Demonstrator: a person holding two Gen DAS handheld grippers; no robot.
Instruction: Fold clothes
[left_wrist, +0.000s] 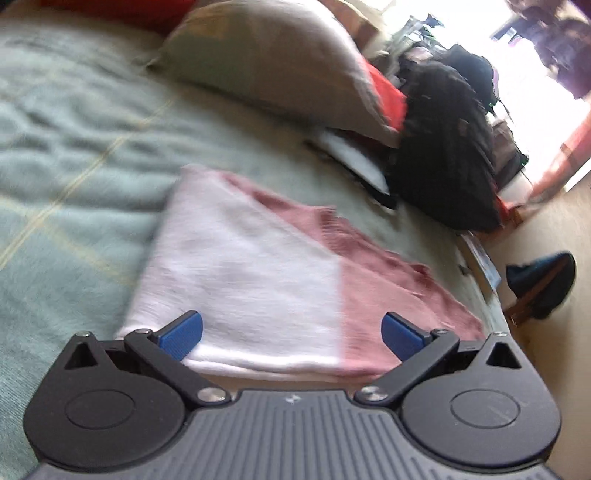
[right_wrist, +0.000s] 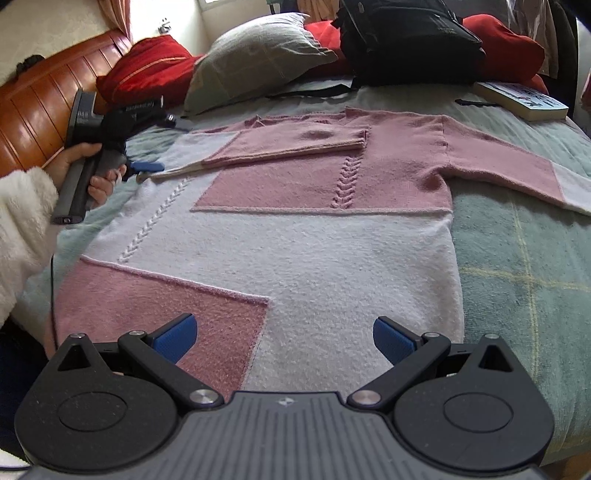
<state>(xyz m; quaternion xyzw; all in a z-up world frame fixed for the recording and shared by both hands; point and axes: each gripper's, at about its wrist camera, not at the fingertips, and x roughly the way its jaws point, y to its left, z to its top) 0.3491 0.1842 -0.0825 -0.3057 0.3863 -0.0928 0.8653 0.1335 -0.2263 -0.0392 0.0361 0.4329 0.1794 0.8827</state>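
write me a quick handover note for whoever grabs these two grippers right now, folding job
Left gripper: open, empty, over the sweater's left edge.
Right gripper: open, empty, low over the hem.
The pink and white sweater lies flat on the green blanket, neck toward the pillow.
Done: the left sleeve is folded across the chest.
Left: the right sleeve is still spread outward toward the book; fold it in, then fold the body up from the hem.
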